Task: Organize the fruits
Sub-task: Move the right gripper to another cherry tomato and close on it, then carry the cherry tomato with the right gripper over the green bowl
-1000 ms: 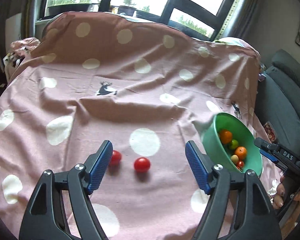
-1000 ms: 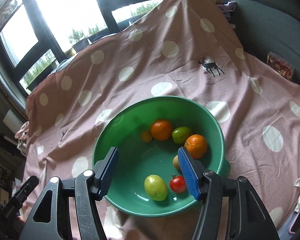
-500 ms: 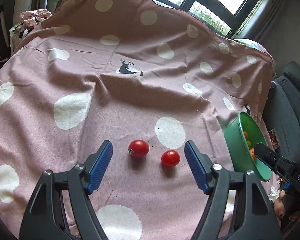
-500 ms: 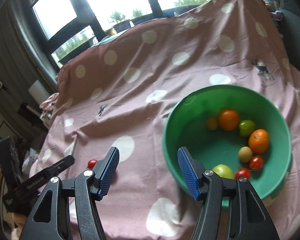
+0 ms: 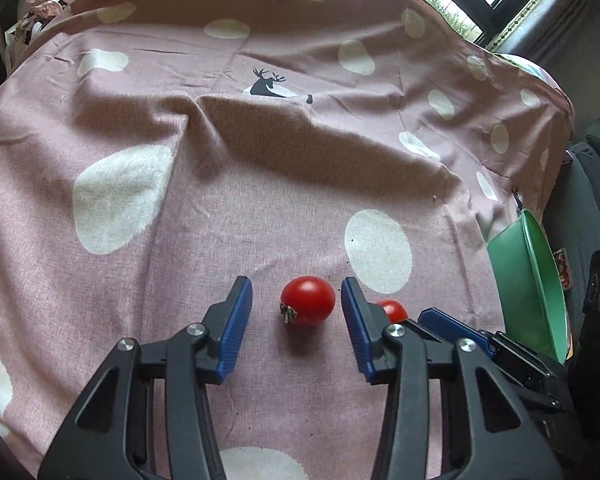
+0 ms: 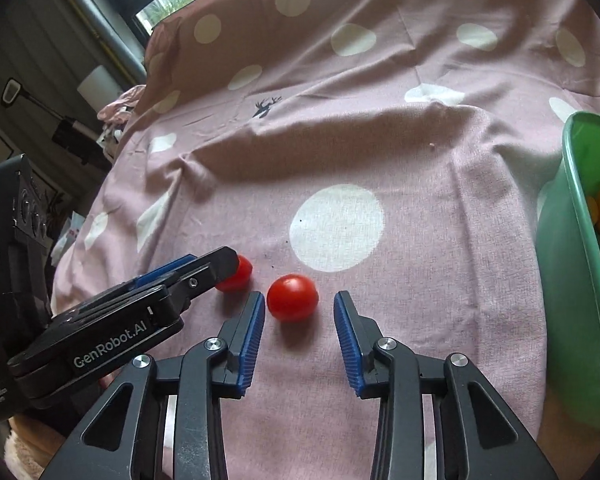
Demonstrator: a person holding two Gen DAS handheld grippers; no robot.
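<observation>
Now both grippers are down low over the pink spotted cloth [image 5: 228, 240], each lined up on its own tomato. Left gripper [image 5: 296, 312] has its jaws spread wide, the stemmed tomato [image 5: 308, 301] sitting right between the blue pads, neither pad touching it. Right gripper [image 6: 299, 322] is spread as well, and the second tomato [image 6: 292, 298] lies just ahead of its fingertips, closer to the left pad [image 6: 252, 336] than the right. The green bowl [image 6: 576, 272], with orange fruit showing inside, waits off to the right of the cloth. For a clean pick, I'd say the right gripper wants to slide forward a touch and centre up before it closes; these are round and will likely roll off a lopsided squeeze. Close gently, too, since tomato skin probably won't take much force. The two tools sit very near each other, so one lifting first looks safer.
</observation>
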